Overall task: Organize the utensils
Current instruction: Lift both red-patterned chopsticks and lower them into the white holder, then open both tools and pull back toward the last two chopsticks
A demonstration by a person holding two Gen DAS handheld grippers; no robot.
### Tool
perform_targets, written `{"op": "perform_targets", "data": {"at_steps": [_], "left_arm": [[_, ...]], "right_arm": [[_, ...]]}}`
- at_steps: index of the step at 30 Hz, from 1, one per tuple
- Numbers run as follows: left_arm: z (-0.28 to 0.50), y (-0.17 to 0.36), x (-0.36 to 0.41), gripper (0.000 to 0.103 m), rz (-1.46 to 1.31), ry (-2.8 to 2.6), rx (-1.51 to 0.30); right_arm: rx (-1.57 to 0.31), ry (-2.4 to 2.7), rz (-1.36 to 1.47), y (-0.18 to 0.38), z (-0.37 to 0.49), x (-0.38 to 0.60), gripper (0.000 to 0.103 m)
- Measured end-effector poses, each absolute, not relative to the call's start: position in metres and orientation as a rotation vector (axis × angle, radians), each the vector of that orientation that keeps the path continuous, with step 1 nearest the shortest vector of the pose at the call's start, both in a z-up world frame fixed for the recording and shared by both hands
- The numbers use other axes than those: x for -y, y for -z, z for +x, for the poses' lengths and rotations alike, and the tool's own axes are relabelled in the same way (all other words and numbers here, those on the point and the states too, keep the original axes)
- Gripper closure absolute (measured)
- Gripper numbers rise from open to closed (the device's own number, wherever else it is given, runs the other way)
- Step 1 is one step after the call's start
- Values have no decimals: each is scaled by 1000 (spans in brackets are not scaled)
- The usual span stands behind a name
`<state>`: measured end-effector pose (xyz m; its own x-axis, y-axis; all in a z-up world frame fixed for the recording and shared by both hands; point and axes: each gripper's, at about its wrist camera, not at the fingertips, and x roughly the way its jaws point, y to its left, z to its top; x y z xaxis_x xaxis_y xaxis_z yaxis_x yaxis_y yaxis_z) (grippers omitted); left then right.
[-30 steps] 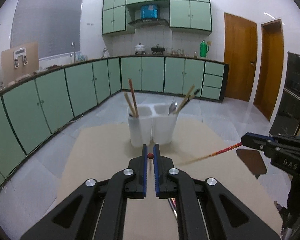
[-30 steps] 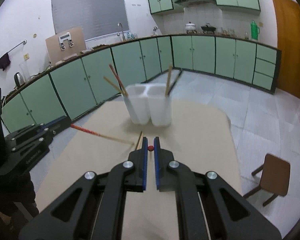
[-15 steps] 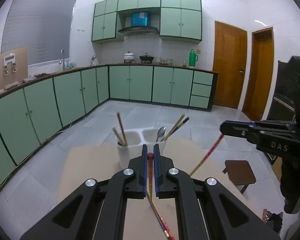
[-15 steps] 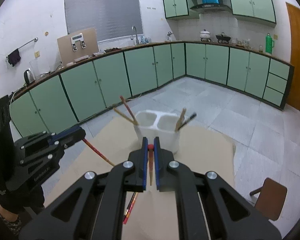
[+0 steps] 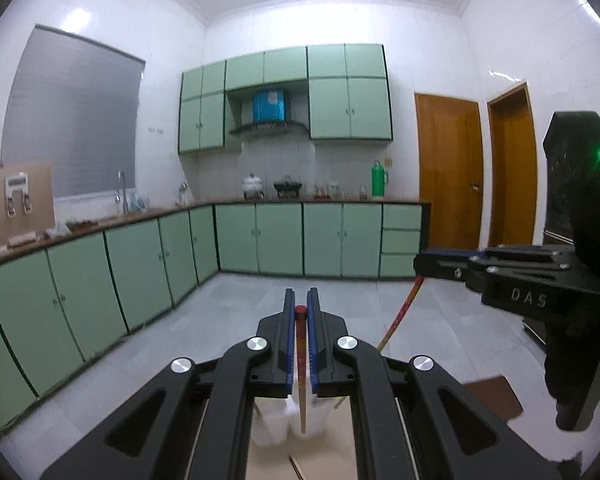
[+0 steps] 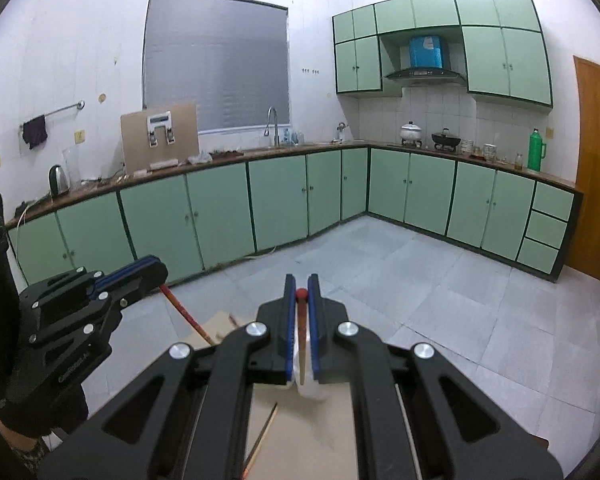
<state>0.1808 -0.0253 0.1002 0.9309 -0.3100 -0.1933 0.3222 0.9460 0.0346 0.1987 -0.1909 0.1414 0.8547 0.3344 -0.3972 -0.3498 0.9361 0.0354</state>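
My left gripper (image 5: 300, 307) is shut on a red-tipped chopstick (image 5: 301, 344) that hangs down over the white two-cup utensil holder (image 5: 276, 420) on the tan board (image 5: 272, 460). My right gripper (image 6: 301, 292) is shut on another red-tipped chopstick (image 6: 301, 320), hanging above the same holder (image 6: 308, 384). In the left wrist view the right gripper (image 5: 424, 266) shows at the right with its chopstick (image 5: 400, 316). In the right wrist view the left gripper (image 6: 156, 270) shows at the left with its chopstick (image 6: 184, 312). Both grippers are raised high above the holder.
A loose chopstick (image 6: 262, 436) lies on the tan board (image 6: 308, 440) in front of the holder. A brown stool (image 5: 496, 396) stands on the floor at the right. Green kitchen cabinets (image 6: 220, 216) line the far walls.
Both grippers have lifted and tilted up with their chopsticks. The chopsticks now hang nearly vertical, and the holder has dropped to the bottom of both views.
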Motion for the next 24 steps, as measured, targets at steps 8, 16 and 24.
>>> {"op": "perform_targets", "data": {"at_steps": [8,16,24], "left_arm": [[238,-105,29,97,52,261,-158],[289,-59,25,97,18,229,-241],[316,-20,23,97,19,231,-357]], "right_arm": [[-434,-325,-37,-126,261,186,98],[-510,-305,-49,-74,304,170,98],[-589,-311,-57,-35,319,157,98]]}}
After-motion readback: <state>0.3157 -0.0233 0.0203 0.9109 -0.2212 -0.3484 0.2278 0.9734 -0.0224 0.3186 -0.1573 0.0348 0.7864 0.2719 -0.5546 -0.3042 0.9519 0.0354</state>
